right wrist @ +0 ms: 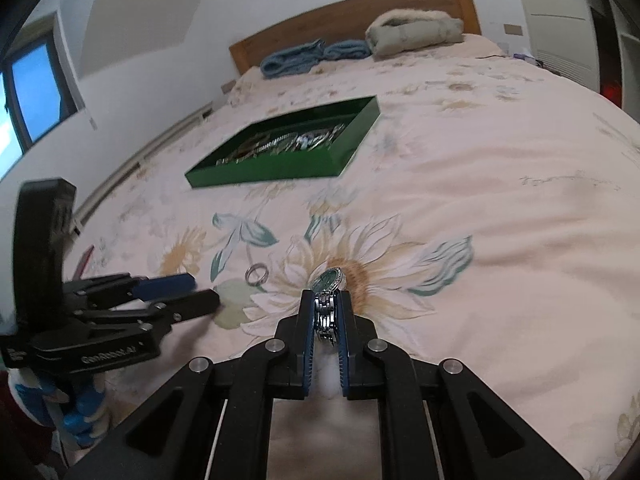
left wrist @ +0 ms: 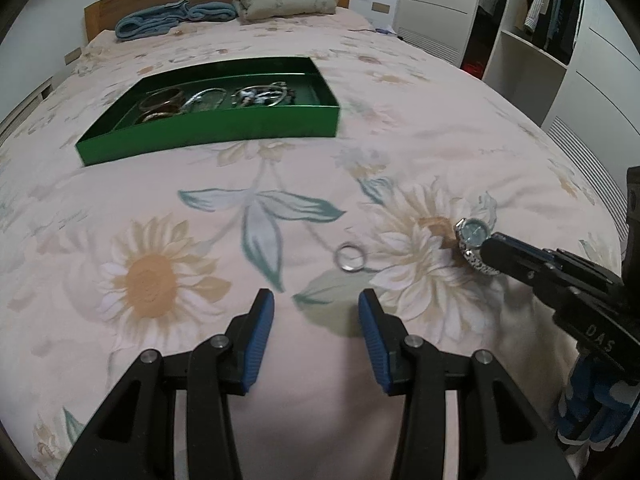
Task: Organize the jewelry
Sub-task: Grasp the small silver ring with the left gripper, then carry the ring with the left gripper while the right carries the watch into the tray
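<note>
The right gripper (right wrist: 325,312) has its blue pads pressed against the metal link band of a wristwatch (right wrist: 329,280), with the greenish dial sticking out past the fingertips; gripping by the band rather than the face probably gives the narrow pads two flat sides to squeeze and keeps the glass clear of them. In the left wrist view the watch (left wrist: 473,233) sits at the tip of that gripper just above the floral bedspread (left wrist: 280,184), over a printed sunflower, though whether it is touching the cloth or lifted just off it cannot be told. The left gripper (left wrist: 316,312) is spread wide with nothing between its pads, and it points toward a silver ring (left wrist: 351,257) lying flat on the bed just ahead of it, so it looks staged to take that piece. Farther up the bed, well apart from both loose pieces, stands a shallow green tray (left wrist: 208,136) already holding bangles and chain-like pieces in its compartments, which makes it the likely destination for the watch. The soft bedding may let the ring sink or tilt under a pinch, so a careful approach seems wise.
</note>
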Tool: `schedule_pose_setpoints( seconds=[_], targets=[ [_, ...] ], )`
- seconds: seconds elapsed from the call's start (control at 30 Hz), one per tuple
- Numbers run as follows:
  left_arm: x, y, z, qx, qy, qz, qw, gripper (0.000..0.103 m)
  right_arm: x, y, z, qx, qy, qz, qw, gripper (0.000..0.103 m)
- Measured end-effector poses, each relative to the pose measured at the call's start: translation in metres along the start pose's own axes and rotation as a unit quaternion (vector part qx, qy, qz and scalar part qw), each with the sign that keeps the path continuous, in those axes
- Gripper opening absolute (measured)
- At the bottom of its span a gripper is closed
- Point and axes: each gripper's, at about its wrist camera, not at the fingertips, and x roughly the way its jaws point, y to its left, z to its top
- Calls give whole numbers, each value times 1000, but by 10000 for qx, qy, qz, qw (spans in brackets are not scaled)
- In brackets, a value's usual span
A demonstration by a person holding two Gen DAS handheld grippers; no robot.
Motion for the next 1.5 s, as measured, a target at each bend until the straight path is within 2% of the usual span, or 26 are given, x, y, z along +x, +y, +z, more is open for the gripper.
schedule_pose_setpoints(
  seconds=[0.13, 0.43, 0.57, 0.93, 1.2, 1.5],
  targets=[
    [8, -12, 5, 54, 28, -37, 10000, 42, -7, -10, -1, 118, -120, 50, 9998, 10],
    [35, -24, 20, 193, 80, 276, 9994, 40, -8, -25, -2, 262, -173, 207, 9993, 10],
    [41, -26, 20, 274, 88, 249, 9993, 19, -7, -27, -3, 274, -158, 231, 9992, 10],
    [25, -20, 18, 223, -191, 112, 9995, 19, -6, -29, -3, 271, -140, 153, 9994, 10],
    [-13, 19, 38, -163, -614, -73, 9980, 19, -8, -16, 22, 43, -260, 63, 9996, 10],
    [-39, 89, 86, -480, -994, 186, 9937, 19, 15, 22, 89, -317, -550, 149, 9979, 10]
  ],
)
